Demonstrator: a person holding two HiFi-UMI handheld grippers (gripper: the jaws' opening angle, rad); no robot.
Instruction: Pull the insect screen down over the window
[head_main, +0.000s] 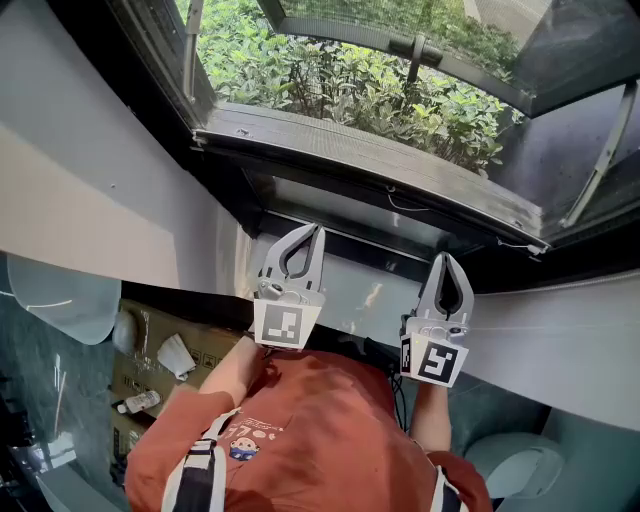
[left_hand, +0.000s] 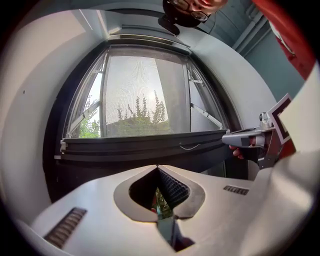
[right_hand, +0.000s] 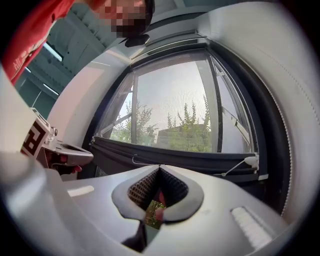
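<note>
In both gripper views the grey insect screen mesh (left_hand: 142, 95) (right_hand: 175, 100) covers the pane. Its dark bottom bar (left_hand: 145, 142) (right_hand: 175, 159) lies low across the window, and a thin cord loop (left_hand: 191, 146) hangs from it. In the head view the bar (head_main: 400, 215) runs under the ledge, with green bushes beyond the glass. My left gripper (head_main: 318, 229) (left_hand: 158, 168) and right gripper (head_main: 445, 256) (right_hand: 159, 167) point up at the bar from just below, side by side. Neither touches it. Both are shut with nothing between the jaws.
White wall panels (head_main: 90, 190) flank the window recess. The open window sash and its metal stays (head_main: 600, 160) stand outside at the right. A cardboard box with small items (head_main: 160, 360) sits low at the left, beside the person's orange shirt (head_main: 320, 430).
</note>
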